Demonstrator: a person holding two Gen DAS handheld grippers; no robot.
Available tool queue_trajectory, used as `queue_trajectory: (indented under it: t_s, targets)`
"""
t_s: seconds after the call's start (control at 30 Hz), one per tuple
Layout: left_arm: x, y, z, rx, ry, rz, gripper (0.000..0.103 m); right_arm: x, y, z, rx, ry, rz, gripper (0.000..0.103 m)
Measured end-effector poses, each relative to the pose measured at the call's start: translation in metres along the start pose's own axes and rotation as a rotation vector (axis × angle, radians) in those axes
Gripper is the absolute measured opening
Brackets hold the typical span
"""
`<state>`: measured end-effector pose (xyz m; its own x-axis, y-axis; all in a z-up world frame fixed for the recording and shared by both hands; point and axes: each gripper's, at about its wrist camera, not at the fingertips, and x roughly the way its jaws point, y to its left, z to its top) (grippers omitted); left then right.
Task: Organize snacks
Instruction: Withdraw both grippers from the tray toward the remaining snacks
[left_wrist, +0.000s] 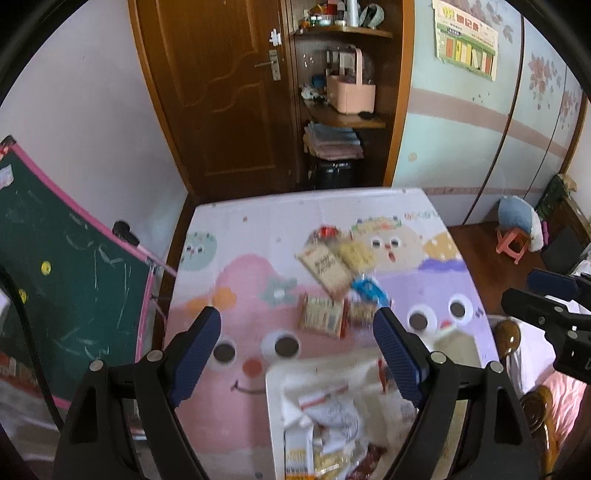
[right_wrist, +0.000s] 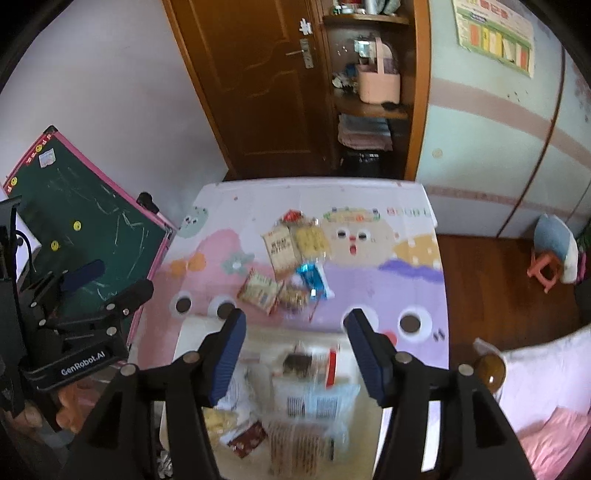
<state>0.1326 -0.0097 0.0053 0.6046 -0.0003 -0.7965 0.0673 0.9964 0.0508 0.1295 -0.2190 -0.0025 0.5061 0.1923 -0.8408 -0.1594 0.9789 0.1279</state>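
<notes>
Gripper, left: jaws apart, empty; right gripper likewise. We hover both over white tray. Loose snack pile on worktop lies beyond tray; beige packet nearest, flat, roughly equidistant from both.

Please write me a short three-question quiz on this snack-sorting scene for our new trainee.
1. True or false: the left hand-held gripper is clamped on a snack packet.
2. Where does the blue packet lie? A) in the white tray B) on the cartoon mat C) on the pink stool
3. Fill in: the white tray holds several ____.

Key
1. False; both it and the right hand-held gripper stand open with nothing between their fingers.
2. B; it lies in the loose pile on the cartoon mat.
3. Snack packets.
</notes>
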Motion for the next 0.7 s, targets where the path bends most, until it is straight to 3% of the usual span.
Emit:
queue_trajectory:
  t_s: [0.2, 0.33, 0.57, 0.7]
  targets:
    - [0.005, 0.008, 0.053, 0.007, -0.045, -0.022, 0.090, 0.012, -0.011, 0.061, -0.013, -0.029, -0.025, 0.061]
    - [0.024, 0.010, 0.091, 0.003, -0.049, -0.060, 0.092, 0.033, -0.017, 0.095, -0.043, -0.036, -0.055, 0.071]
    - [0.103, 0.008, 0.119, -0.028, 0.010, -0.063, 0.093, 0.126, -0.022, 0.124, -0.107, 0.065, -0.064, 0.076]
    - [0.171, 0.011, 0.114, -0.050, 0.073, -0.068, 0.093, 0.210, -0.032, 0.114, -0.099, 0.202, -0.070, 0.076]
